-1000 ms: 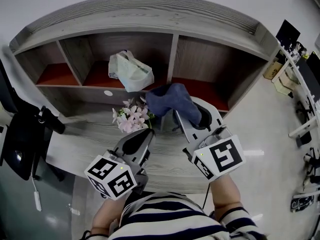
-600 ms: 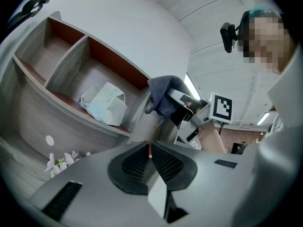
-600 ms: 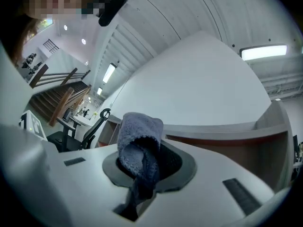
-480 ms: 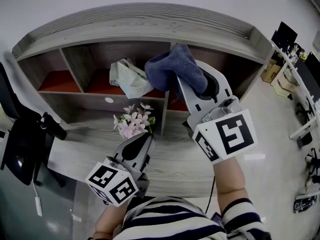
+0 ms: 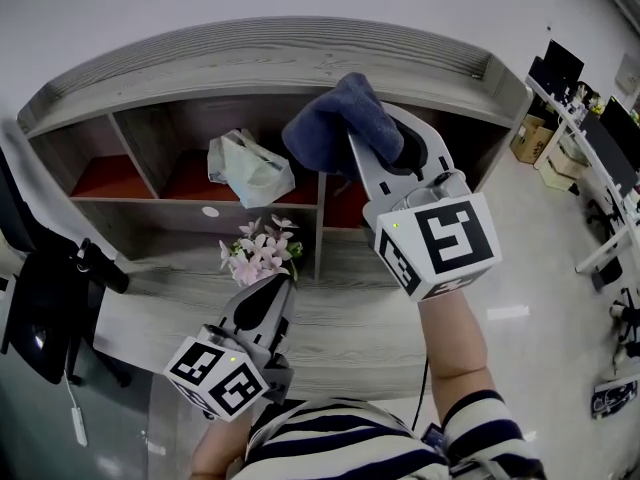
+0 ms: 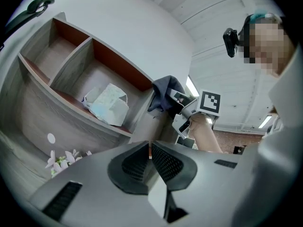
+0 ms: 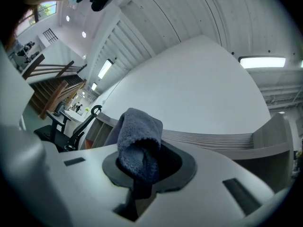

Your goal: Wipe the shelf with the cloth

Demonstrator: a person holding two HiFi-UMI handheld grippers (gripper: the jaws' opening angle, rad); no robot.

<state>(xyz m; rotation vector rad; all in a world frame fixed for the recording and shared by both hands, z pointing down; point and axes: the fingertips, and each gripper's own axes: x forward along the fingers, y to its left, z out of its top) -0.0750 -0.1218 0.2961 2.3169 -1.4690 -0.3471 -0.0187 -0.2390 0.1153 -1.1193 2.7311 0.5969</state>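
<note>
In front of the shelf (image 5: 250,56), just below its long top board and over the upright that is dividing the middle bay from the right one, the right gripper (image 5: 385,143) is holding the cloth (image 5: 335,118) up high. Its fingers (image 5: 368,178) are clamping a fold of the blue cloth (image 7: 139,143), and the rest is bunching out in a soft wad beyond the tips. In the right gripper view the top board (image 7: 213,138) is running crosswise just beyond that wad, so the surface to be wiped is lying ahead of and slightly under the cloth, with its long axis stretching from left to right across the line of the fingers. I judge that a short push forward and down would land the cloth on the board, followed by strokes along its length. The left gripper (image 5: 268,293) is hanging much lower, over the desk (image 5: 340,318) below the shelf, with its fingers (image 6: 165,162) all but touching and holding nothing, so the right hand is plainly the nearer one. A pale bag (image 5: 250,168) is sitting in the middle bay, and pink flowers (image 5: 258,253) are standing under it on the desk. The top board itself is lying bare, which is leaving room for sweeping.
</note>
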